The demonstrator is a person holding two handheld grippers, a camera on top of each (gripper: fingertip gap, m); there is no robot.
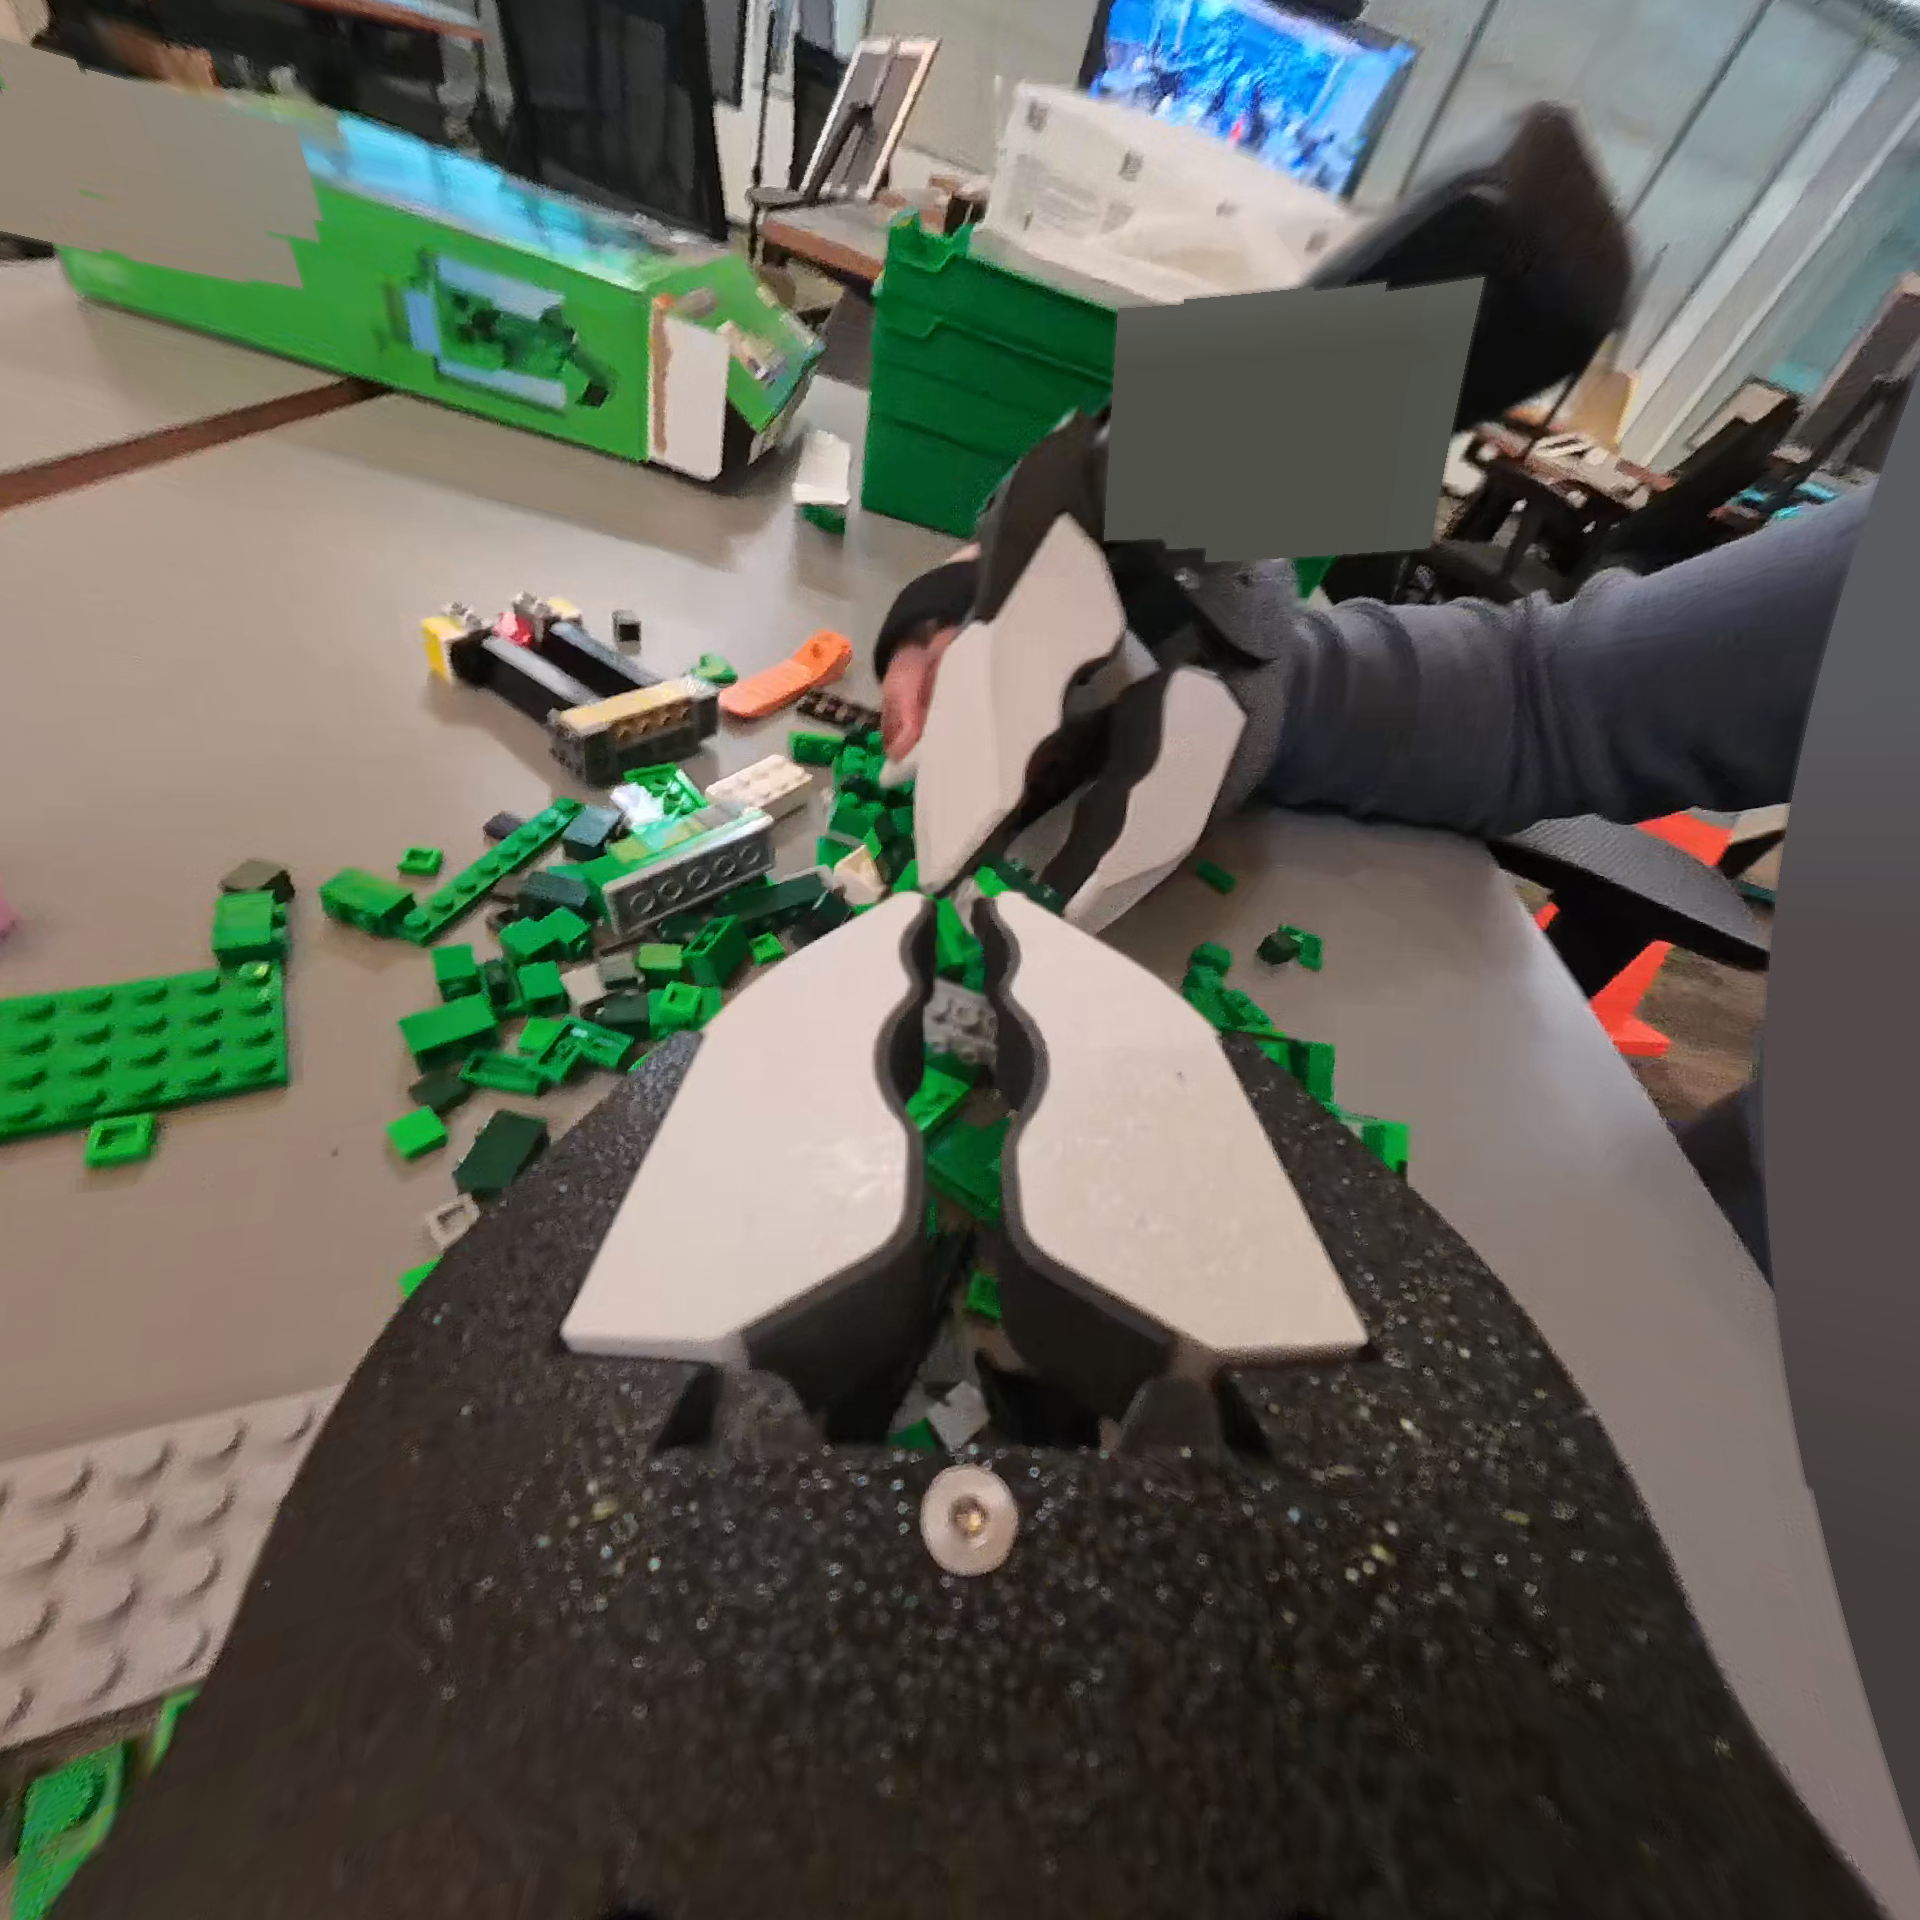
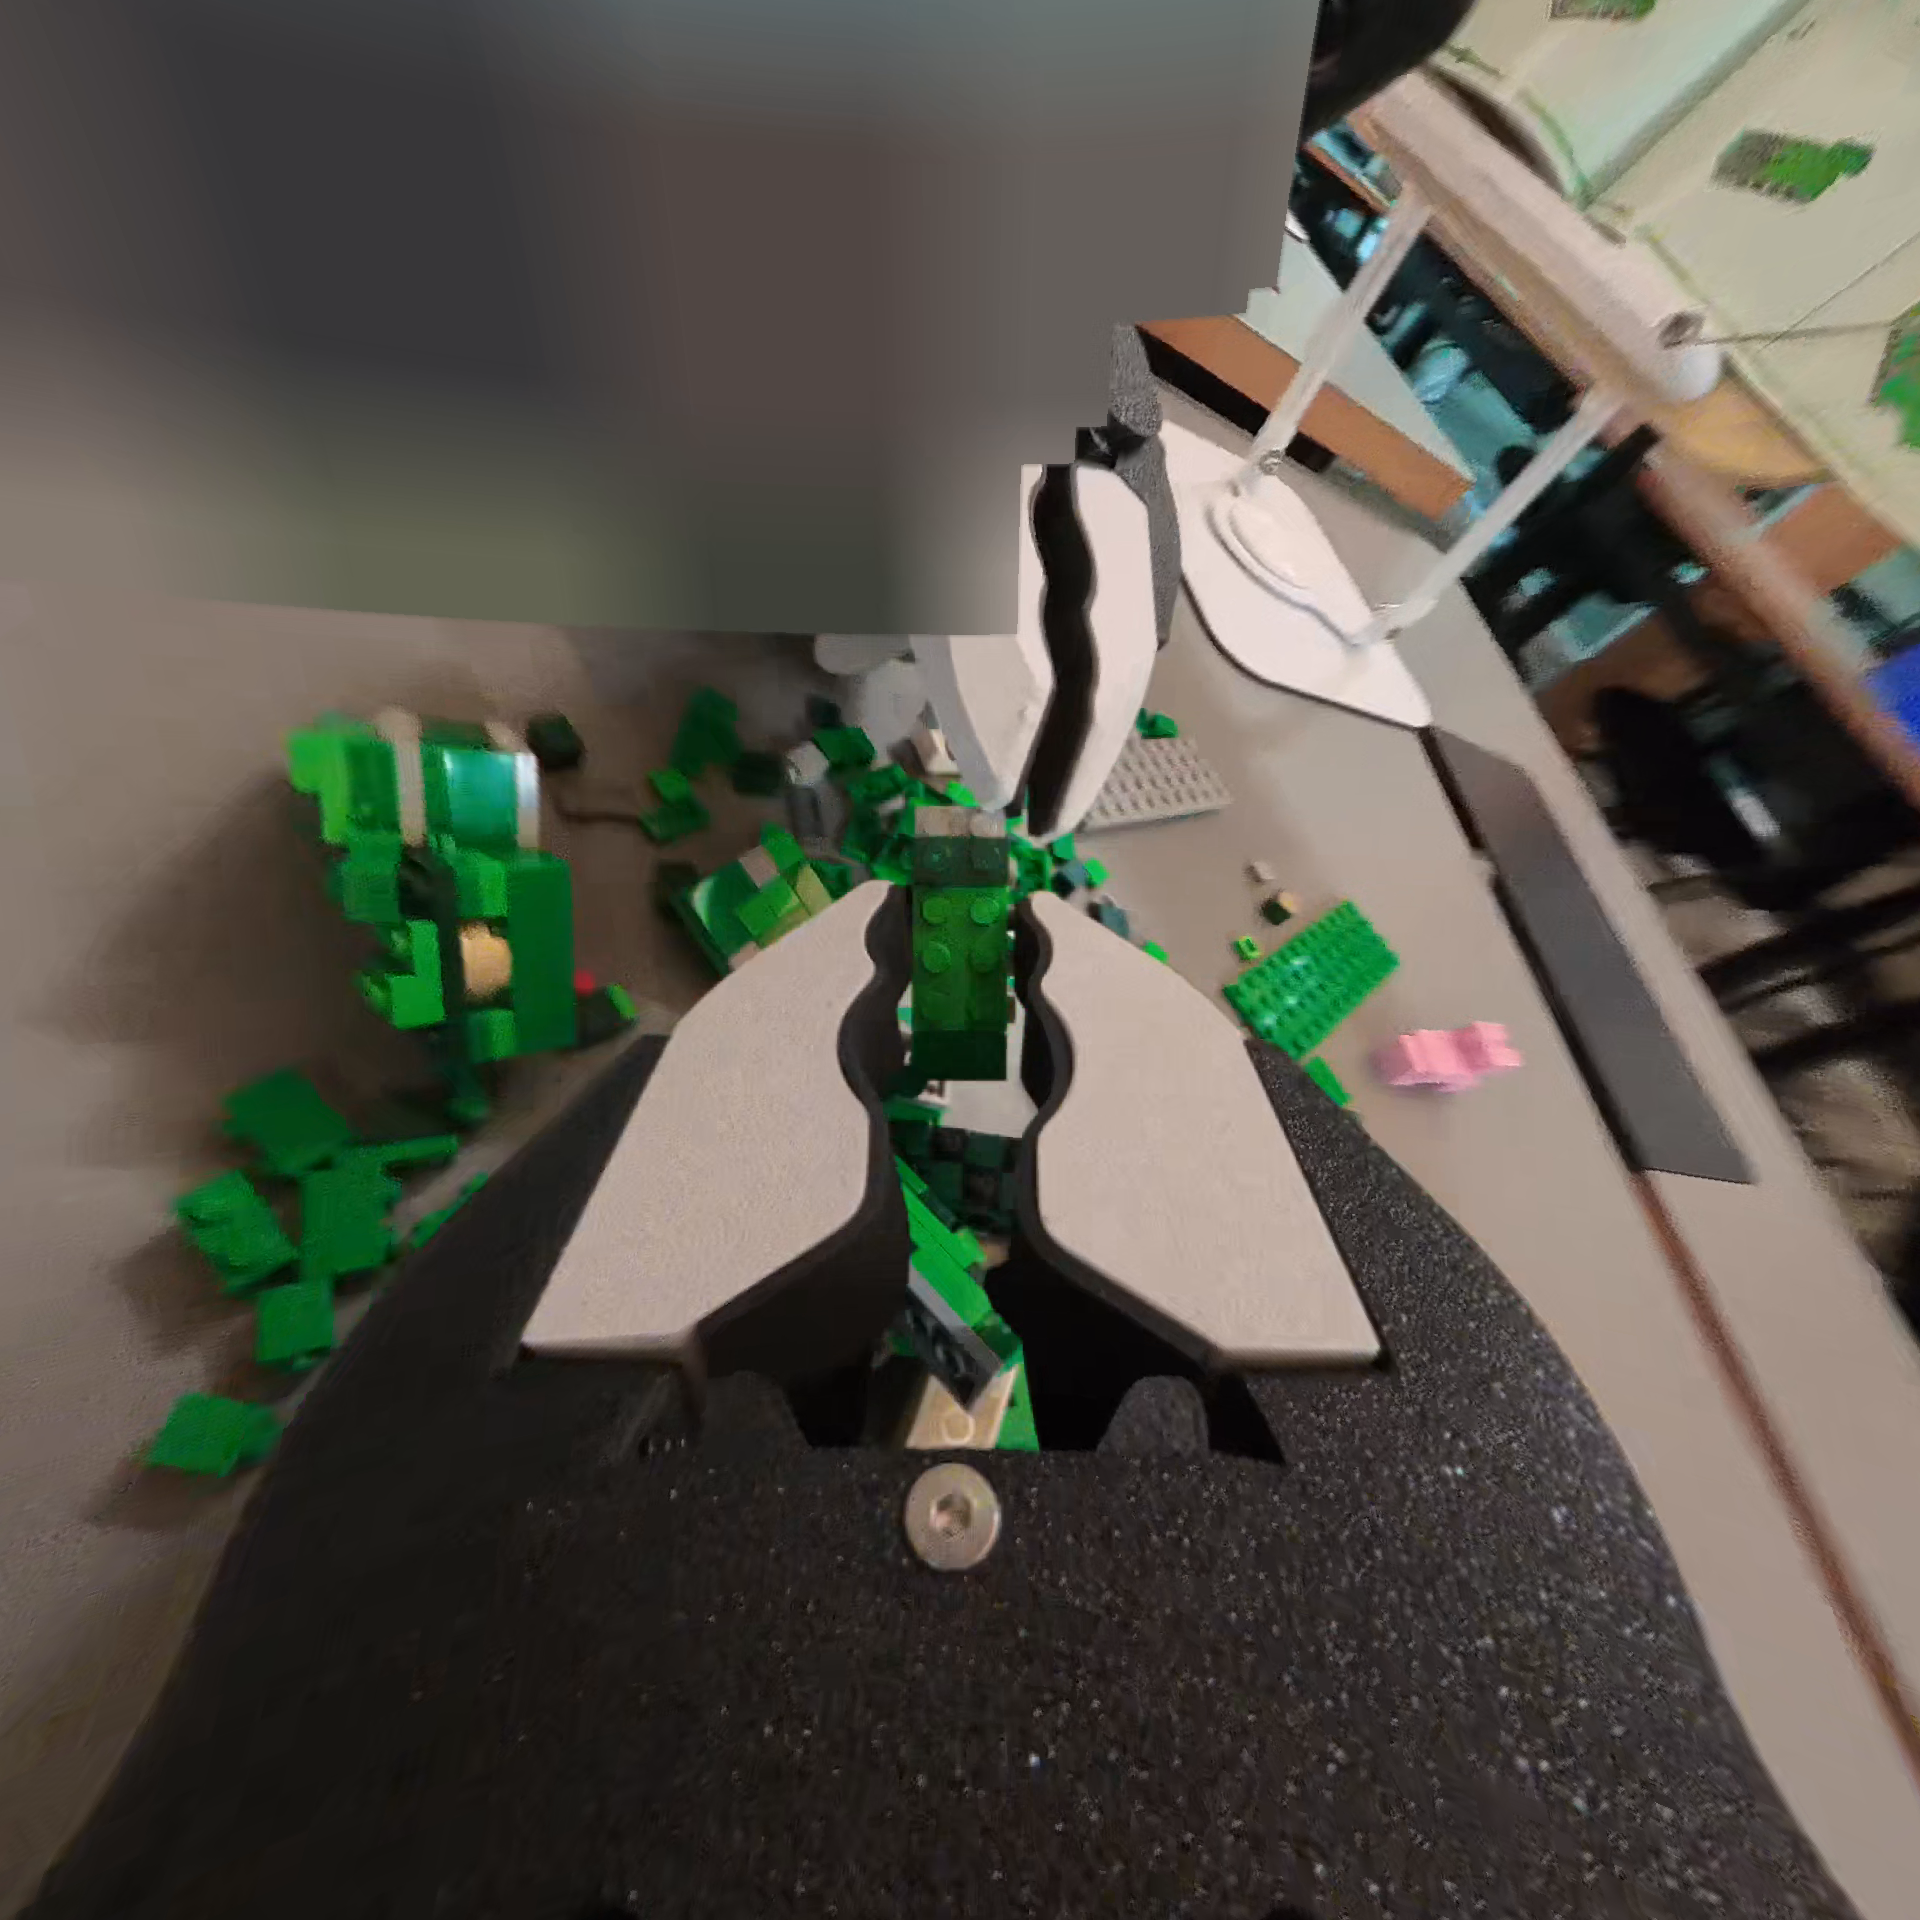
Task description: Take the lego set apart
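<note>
In the right wrist view, a half-built green model (image 2: 457, 904) stands at centre left of the frame, with loose green pieces (image 2: 281, 1236) scattered below it on the counter (image 2: 1351, 1299). At centre, the right gripper (image 2: 956, 904) is narrowed onto a stack of green bricks (image 2: 961, 966), with a darker brick and a pale one at its far end. The left gripper (image 2: 1013, 816) comes down from the upper centre, its tips at that far end; whether it has actually pinched the end brick is hard to tell. Further right lie a green plate (image 2: 1314, 977) and a small pink figure (image 2: 1444, 1055).

In the left wrist view, a flat green plate (image 1: 135, 1039) sits at the left edge and a black beam assembly (image 1: 566, 675) at upper centre left. The left gripper (image 1: 956, 914) shows its fingers nearly together, tips meeting the right gripper (image 1: 997, 883), which enters from the right. The held stack is hidden between them.

The step in hand looks like splitting this stack: one tool steadies it while the other works on the end brick. The next move probably calls for a firm pinch on the end brick, then a bending or twisting pull away from the studs, with the right grip kept tight.
</note>
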